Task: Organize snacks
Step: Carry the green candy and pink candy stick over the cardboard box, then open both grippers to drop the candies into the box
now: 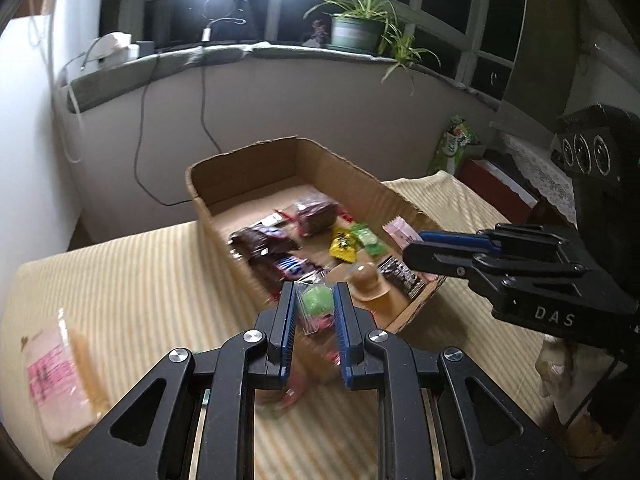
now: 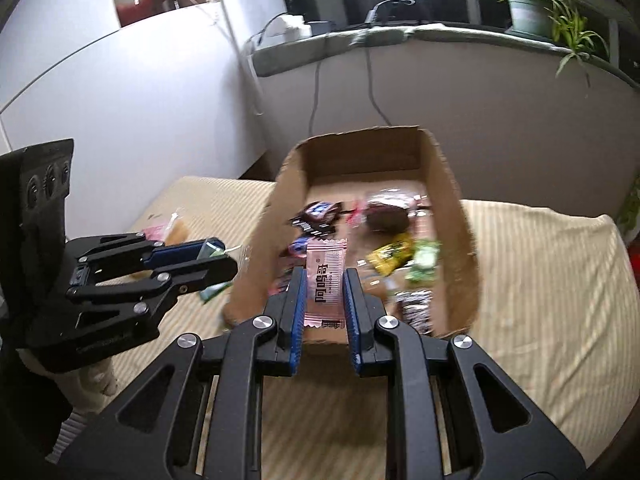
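Observation:
An open cardboard box [image 1: 240,168] [image 2: 452,184] stands on the striped cloth and holds several wrapped snacks. My left gripper [image 1: 315,294] is shut on a clear packet with a green sweet [image 1: 316,300], just before the box's near corner. My right gripper [image 2: 325,276] is shut on a pink wrapped snack [image 2: 326,276] over the box's near edge. The right gripper also shows in the left wrist view [image 1: 416,246] with the pink snack [image 1: 400,232]. The left gripper also shows in the right wrist view [image 2: 216,256].
A pink-labelled packet [image 1: 60,376] lies on the cloth at the left; it also shows in the right wrist view [image 2: 168,232]. A green bag [image 1: 456,144] stands past the table's right end. A windowsill with a potted plant [image 1: 356,28] and cables runs behind.

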{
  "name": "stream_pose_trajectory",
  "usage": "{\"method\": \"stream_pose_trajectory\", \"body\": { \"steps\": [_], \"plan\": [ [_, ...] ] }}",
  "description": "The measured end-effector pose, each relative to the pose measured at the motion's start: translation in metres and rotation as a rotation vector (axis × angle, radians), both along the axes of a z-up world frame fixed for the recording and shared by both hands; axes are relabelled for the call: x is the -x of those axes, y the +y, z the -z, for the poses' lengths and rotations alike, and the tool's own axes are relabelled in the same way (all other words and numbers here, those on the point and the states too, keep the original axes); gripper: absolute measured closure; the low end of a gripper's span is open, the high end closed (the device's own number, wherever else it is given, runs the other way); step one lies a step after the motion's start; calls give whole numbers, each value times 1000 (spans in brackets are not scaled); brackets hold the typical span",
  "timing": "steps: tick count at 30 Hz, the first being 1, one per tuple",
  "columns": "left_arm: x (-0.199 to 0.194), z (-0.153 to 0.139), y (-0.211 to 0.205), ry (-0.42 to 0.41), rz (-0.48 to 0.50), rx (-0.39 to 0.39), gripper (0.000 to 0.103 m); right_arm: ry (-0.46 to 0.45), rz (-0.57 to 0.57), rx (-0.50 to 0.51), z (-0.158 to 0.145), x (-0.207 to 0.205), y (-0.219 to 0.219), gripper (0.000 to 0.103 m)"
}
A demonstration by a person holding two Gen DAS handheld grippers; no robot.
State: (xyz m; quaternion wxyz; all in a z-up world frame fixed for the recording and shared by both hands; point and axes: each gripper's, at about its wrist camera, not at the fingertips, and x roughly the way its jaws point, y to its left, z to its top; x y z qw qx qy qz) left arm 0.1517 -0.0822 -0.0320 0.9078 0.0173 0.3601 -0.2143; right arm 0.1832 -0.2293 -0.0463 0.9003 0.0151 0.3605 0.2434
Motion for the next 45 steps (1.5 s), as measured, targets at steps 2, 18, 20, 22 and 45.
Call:
{"method": "stream_pose_trajectory", "body": {
  "steps": [2, 18, 20, 22, 45],
  "plan": [
    [-4, 2, -7, 4, 6, -7, 86, 2, 11, -3, -1, -7, -7, 84],
    [-17, 7, -37, 4, 26, -46, 85, 21, 55, 7, 11, -30, -28, 83],
    [-18, 7, -38, 2, 20, -50, 84, 20, 61, 4, 12, -31, -29, 83],
    [-19, 8, -38, 3, 12, -52, 66, 24, 62, 1, 13, -32, -31, 74],
    [18, -10, 67, -26, -191, 19, 62, -57, 56, -142, -3, -5, -42, 35]
  ]
}}
